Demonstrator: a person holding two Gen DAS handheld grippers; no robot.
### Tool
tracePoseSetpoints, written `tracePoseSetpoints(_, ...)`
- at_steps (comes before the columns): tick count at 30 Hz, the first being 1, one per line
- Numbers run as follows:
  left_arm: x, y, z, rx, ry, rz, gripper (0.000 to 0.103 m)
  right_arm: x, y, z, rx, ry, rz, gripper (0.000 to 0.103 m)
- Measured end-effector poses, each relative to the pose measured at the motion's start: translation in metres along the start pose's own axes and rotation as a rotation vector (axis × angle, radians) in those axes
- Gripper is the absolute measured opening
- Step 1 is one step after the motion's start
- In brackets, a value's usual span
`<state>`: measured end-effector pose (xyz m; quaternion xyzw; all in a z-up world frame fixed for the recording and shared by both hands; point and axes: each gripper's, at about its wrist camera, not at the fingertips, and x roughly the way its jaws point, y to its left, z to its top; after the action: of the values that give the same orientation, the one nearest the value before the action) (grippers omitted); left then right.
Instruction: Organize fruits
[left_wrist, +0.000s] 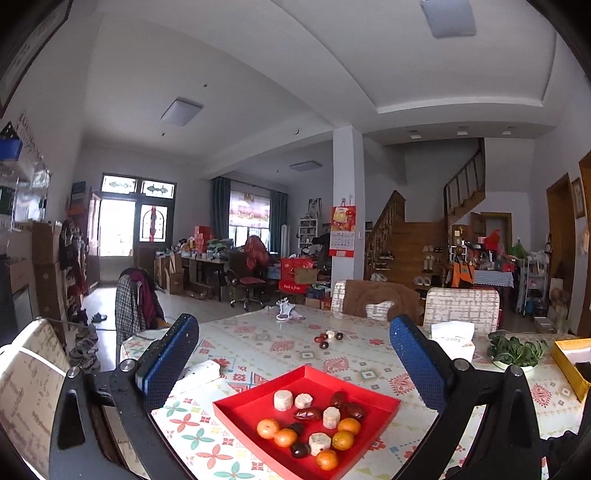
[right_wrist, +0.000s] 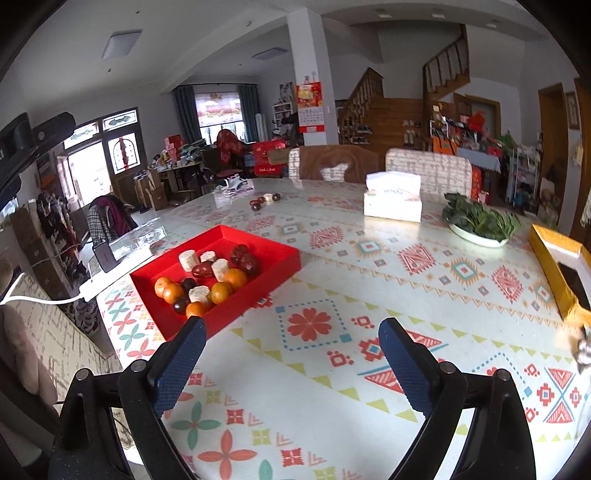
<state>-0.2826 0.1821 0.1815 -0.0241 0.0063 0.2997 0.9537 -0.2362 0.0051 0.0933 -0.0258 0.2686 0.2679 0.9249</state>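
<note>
Red tray (left_wrist: 373, 397) low centre of left view, holding oranges (left_wrist: 269, 428), dates (left_wrist: 307, 413) and pale chunks (left_wrist: 283, 400) mixed, unsorted by kind; left gripper (left_wrist: 293, 363) spread wide, empty, above tray; right gripper (right_wrist: 291, 363) wide, empty, over bare table (right_wrist: 369, 280); loose dates (right_wrist: 263, 201) far side.

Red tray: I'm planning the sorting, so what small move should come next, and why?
Probably ease the open, empty left gripper forward and lower. The red tray with mixed fruit lies just ahead, loose pieces beyond it; whether fruit goes in or out, one moment cannot tell.
</note>
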Motion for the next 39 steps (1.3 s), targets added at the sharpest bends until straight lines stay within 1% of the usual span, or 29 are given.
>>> tracePoseSetpoints(4,0.013,0.006,-0.008,0.022,0.037,0.019,0.103,0.006,0.009,0.002,-0.02,0.008,0.002,0.099)
tracePoseSetpoints(7,0.019,0.008,-0.013,0.048,0.038,0.042,0.103,0.016,0.015,0.002,-0.043,0.035,-0.01,0.099)
tracePoseSetpoints(9,0.023,0.012,-0.017,0.057,0.035,0.05,0.103,0.024,0.019,0.003,-0.061,0.058,-0.029,0.099)
tracePoseSetpoints(14,0.033,0.022,-0.027,0.059,0.052,0.038,0.103,0.042,0.031,0.011,-0.121,0.106,-0.083,0.099)
tracePoseSetpoints(16,0.034,0.024,-0.03,0.06,0.054,0.023,0.103,0.046,0.037,0.013,-0.143,0.112,-0.09,0.099)
tracePoseSetpoints(18,0.039,0.028,-0.032,0.043,0.075,-0.016,0.103,0.049,0.045,0.012,-0.166,0.111,-0.089,0.099)
tracePoseSetpoints(21,0.053,0.039,-0.036,-0.024,0.137,-0.087,0.103,0.054,0.057,0.01,-0.214,0.104,-0.102,0.099)
tracePoseSetpoints(23,0.061,0.047,-0.04,-0.07,0.17,-0.111,0.103,0.057,0.066,0.009,-0.252,0.097,-0.114,0.099)
tracePoseSetpoints(27,0.071,0.059,-0.046,-0.127,0.195,-0.118,0.103,0.059,0.08,0.008,-0.32,0.072,-0.139,0.099)
tracePoseSetpoints(30,0.076,0.063,-0.048,-0.125,0.208,-0.114,0.103,0.061,0.084,0.009,-0.334,0.063,-0.137,0.1)
tracePoseSetpoints(33,0.08,0.064,-0.05,-0.123,0.218,-0.114,0.103,0.066,0.088,0.011,-0.343,0.073,-0.136,0.101)
tracePoseSetpoints(39,0.091,0.067,-0.057,-0.136,0.264,-0.156,0.103,0.074,0.099,0.012,-0.376,0.084,-0.138,0.101)
